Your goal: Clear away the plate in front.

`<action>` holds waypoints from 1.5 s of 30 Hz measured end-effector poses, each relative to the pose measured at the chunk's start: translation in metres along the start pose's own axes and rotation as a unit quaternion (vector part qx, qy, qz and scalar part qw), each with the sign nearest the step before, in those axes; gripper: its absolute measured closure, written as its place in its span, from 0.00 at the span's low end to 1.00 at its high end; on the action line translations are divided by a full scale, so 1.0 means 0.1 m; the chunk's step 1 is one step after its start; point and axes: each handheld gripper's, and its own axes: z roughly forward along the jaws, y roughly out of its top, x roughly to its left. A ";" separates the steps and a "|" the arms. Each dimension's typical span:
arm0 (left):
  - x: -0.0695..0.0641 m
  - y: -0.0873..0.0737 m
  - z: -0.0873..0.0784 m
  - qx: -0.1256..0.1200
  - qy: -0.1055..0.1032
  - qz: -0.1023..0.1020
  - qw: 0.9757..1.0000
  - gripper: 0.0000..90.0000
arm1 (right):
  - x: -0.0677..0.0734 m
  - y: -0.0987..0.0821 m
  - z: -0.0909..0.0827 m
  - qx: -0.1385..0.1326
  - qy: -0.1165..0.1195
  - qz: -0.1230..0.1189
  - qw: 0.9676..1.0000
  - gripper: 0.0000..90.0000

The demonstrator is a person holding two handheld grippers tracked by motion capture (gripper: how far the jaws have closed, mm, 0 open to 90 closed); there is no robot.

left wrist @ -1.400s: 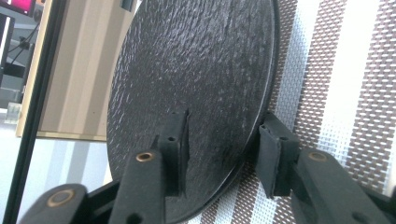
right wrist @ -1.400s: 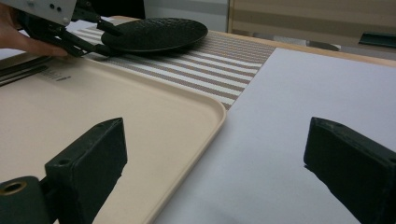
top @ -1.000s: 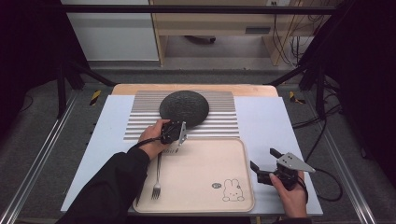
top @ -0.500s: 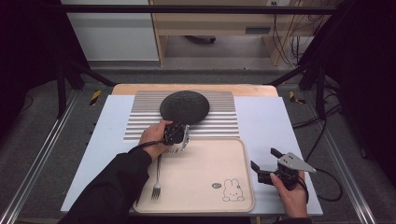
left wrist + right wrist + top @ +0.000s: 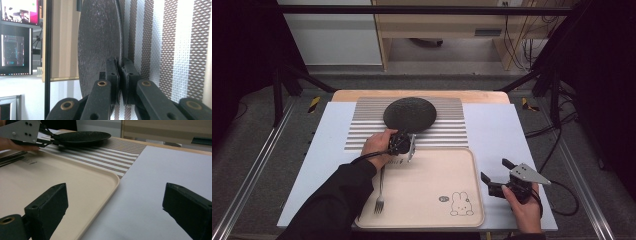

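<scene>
The left tool (image 5: 410,149) has just been closing, and its jaws now clamp the near rim of the dark plate (image 5: 410,114), which lies flat on the striped mat (image 5: 447,134) at the far side of the tabletop (image 5: 497,130). The plate stretches away beyond the tool, toward the far edge, so any pull would bring it back toward the tray (image 5: 432,190) and the fork (image 5: 380,192). The right tool (image 5: 497,176), jaws apart and empty, sits well off beside the tray.
</scene>
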 end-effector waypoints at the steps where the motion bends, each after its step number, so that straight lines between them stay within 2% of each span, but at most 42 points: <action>1: 0.00 0.00 0.00 0.000 0.001 0.003 1.000 0.95 | 0.00 0.00 0.00 0.000 0.000 0.000 1.000 0.07; 5: 0.01 0.01 -0.01 0.000 0.009 0.016 1.000 0.97 | -0.01 0.00 0.00 -0.002 0.000 -0.002 1.000 0.07; 8: 0.06 0.03 -0.02 0.000 0.006 0.010 1.000 0.96 | -0.01 0.00 0.00 -0.002 -0.001 -0.002 1.000 0.07; 20: 0.07 0.06 -0.07 0.003 0.013 0.023 1.000 0.96 | -0.02 0.00 -0.01 -0.003 -0.001 0.002 1.000 0.07; 25: 0.08 0.07 -0.14 -0.005 0.020 0.028 0.999 0.96 | -0.02 0.00 -0.01 -0.004 -0.001 0.003 1.000 0.07; 30: 0.08 0.10 -0.28 -0.024 0.028 0.036 0.999 0.95 | -0.02 0.00 -0.01 -0.005 -0.001 0.004 1.000 0.07; 38: 0.00 0.21 -0.65 -0.068 0.034 0.064 0.995 0.95 | -0.02 0.00 -0.01 -0.005 -0.002 0.004 1.000 0.07; 42: -0.09 0.28 -0.85 -0.094 0.038 0.087 0.991 0.95 | -0.02 0.00 -0.02 -0.006 -0.002 0.005 1.000 0.07; 45: -0.16 0.32 -0.98 -0.112 0.040 0.093 0.989 0.95 | -0.02 0.00 -0.02 -0.006 -0.003 0.006 1.000 0.07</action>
